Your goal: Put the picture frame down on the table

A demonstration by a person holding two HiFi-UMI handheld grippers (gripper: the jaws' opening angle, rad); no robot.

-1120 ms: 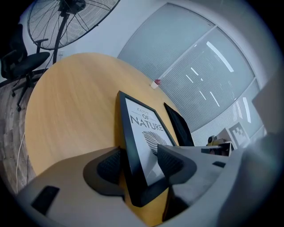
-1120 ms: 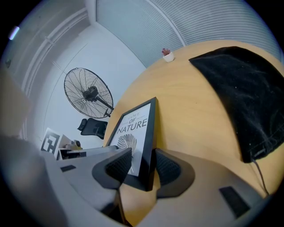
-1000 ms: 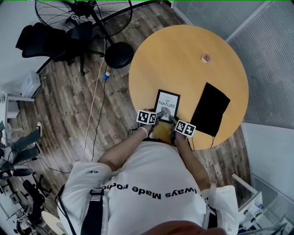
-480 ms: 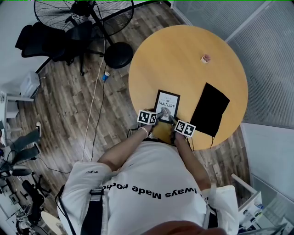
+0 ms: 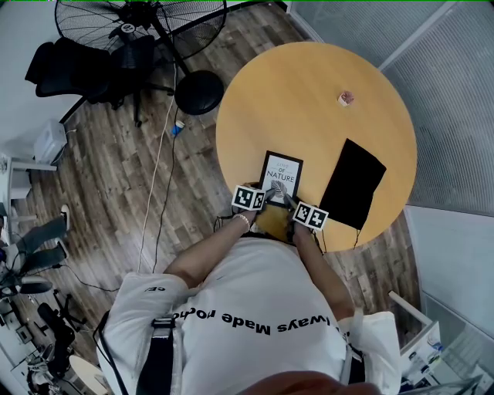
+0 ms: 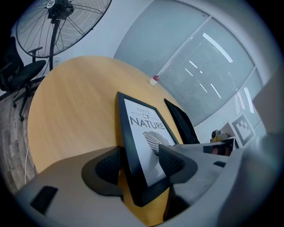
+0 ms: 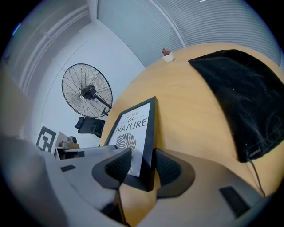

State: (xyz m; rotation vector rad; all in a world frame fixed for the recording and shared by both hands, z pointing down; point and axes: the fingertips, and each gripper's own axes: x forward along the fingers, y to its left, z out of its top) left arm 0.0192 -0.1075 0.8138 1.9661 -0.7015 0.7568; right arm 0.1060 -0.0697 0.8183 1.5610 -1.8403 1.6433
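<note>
Picture frame (image 5: 281, 176) lies on the round surface (image 5: 309, 100) by its near edge. Left tongs (image 6: 140, 164), just opening, stand wide around one near corner; right tongs (image 7: 143, 166) clamp the other.

In the head view, the picture frame's (image 5: 281, 173) near edge, at 6 o'clock, lies hidden under the left gripper (image 5: 268, 198) and right gripper (image 5: 288, 203). The left one's jaws have just been opening with the frame between them. The small pinkish thing (image 5: 346, 98) at 1 o'clock on the table (image 5: 309, 100) is too small to tell. The fan (image 5: 100, 23) is cut off at 12 o'clock. In the left gripper view, the frame covers part of the black cloth (image 6: 184, 126).
</note>
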